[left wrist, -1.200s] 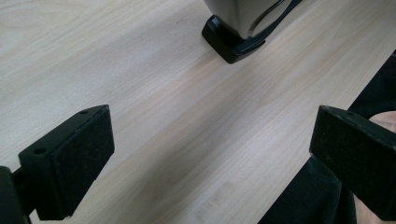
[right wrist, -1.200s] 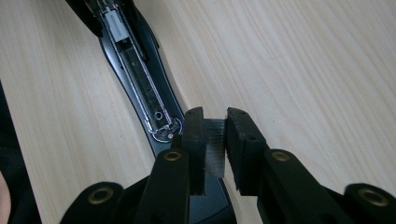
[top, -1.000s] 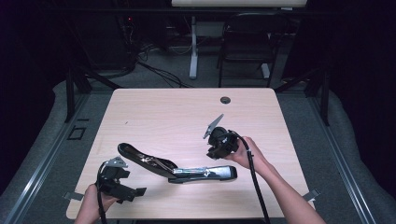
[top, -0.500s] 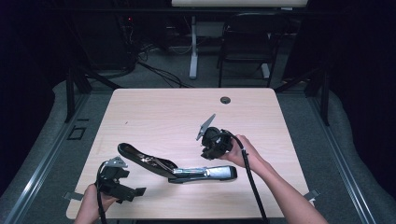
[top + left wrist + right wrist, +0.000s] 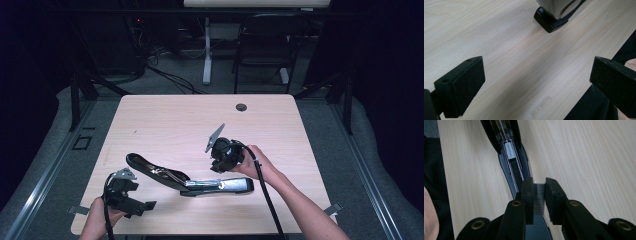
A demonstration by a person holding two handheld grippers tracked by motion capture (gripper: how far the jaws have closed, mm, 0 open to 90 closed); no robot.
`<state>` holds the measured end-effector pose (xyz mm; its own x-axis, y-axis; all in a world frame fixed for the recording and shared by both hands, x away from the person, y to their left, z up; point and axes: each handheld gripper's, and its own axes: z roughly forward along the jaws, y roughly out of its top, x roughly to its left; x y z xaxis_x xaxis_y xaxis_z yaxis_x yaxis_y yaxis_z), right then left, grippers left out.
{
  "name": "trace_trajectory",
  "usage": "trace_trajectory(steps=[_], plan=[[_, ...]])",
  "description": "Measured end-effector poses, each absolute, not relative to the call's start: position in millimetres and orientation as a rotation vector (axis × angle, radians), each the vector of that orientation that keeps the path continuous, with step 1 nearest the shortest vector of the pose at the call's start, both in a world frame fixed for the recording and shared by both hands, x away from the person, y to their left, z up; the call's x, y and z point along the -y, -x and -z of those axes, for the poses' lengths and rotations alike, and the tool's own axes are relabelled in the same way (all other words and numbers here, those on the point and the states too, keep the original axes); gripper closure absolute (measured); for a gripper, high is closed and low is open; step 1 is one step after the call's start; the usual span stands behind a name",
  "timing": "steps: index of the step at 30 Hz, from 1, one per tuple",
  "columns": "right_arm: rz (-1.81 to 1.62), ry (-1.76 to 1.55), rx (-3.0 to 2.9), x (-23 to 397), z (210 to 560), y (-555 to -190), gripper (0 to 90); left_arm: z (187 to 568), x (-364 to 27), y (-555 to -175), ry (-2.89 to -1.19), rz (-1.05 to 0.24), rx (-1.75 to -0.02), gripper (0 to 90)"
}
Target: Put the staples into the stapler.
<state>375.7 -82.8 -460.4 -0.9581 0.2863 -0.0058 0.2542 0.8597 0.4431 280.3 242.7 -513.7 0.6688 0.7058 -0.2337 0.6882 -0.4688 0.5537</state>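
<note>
1. The opened stapler (image 5: 187, 180) lies flat on the desk (image 5: 170, 120), its long axis running across the desk between the two hand-held grippers; its black lid end points toward the left hand-held gripper (image 5: 142, 206).
2. The right hand-held gripper (image 5: 539, 195) is clamped on a strip of staples (image 5: 539, 198), held directly above the stapler's open channel (image 5: 515, 170).
3. The left hand-held gripper stands open over bare desk, with the stapler's black tip (image 5: 550, 21) just ahead of its jaws.
</note>
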Motion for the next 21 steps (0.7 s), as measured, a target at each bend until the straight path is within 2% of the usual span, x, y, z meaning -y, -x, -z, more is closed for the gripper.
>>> trace_trajectory(steps=[21], plan=[[-0.655,-0.329,-3.030,72,481,-374,78.2,515,-242,-280,-2.255,-0.024,-1.075,0.5]])
